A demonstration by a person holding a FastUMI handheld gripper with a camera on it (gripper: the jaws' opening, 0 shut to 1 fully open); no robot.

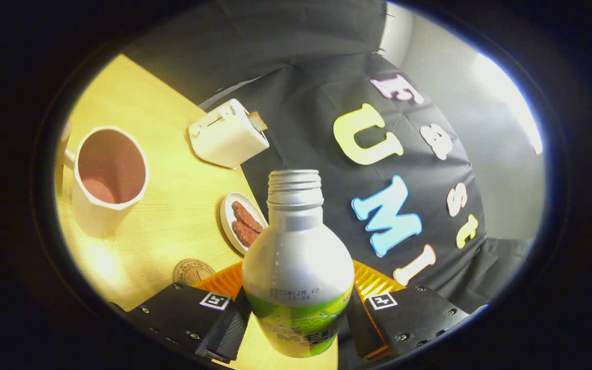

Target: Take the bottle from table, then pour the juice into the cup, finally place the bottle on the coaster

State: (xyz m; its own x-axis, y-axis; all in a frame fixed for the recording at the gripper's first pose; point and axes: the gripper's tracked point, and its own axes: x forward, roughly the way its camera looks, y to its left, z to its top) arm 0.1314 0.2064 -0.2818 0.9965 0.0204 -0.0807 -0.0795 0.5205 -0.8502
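Between fingers of gripper [296,318]: uncapped bottle [297,257], clamped both sides, tilted above wooden table [183,205]; cup [107,180] beyond, coaster [192,271] near.

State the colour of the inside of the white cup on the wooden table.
Reddish pink, best seen in the gripper view looking into the white cup.

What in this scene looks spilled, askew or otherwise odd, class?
Nothing looks spilled or damaged. The capless silver metal bottle with green label is clamped between the gripper fingers, off the yellow wooden table. The white mug with pink inside, white toaster and round brown coaster sit normally.
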